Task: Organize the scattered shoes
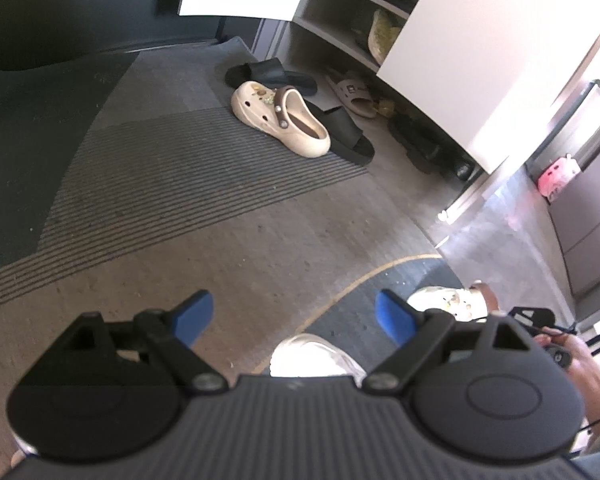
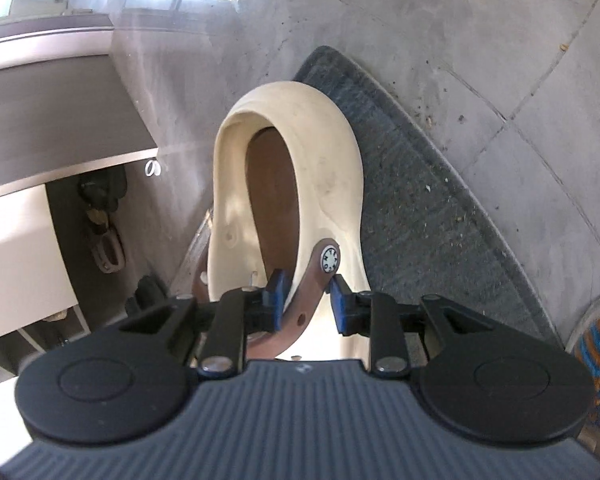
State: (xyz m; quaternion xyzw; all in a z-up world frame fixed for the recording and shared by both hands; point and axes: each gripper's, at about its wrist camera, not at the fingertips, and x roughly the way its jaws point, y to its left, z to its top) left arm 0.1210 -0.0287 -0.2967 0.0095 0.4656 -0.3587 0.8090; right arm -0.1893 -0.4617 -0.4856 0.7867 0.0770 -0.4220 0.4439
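Note:
A cream clog (image 2: 320, 152) lies on a dark half-round mat (image 2: 420, 220), heel end away from me. My right gripper (image 2: 308, 300) straddles the clog's brown strap (image 2: 310, 284). The left pad touches the strap, a thin gap shows at the right pad, so the jaws stand narrowly open around it. Its matching cream clog (image 1: 280, 120) rests on a striped mat (image 1: 172, 184) near the shoe cabinet (image 1: 340, 20). My left gripper (image 1: 294, 316) hangs wide open above the floor with nothing between its blue pads. The mat's clog (image 1: 452, 300) appears beyond the left gripper's right finger.
Two black slides (image 1: 268, 72) (image 1: 344, 132), a beige sandal (image 1: 352, 92) and dark shoes (image 1: 416, 140) lie at the cabinet's foot. White cabinet doors (image 1: 480, 60) stand open. A white shoe (image 1: 312, 356) and a person's hand (image 1: 580, 364) are close below.

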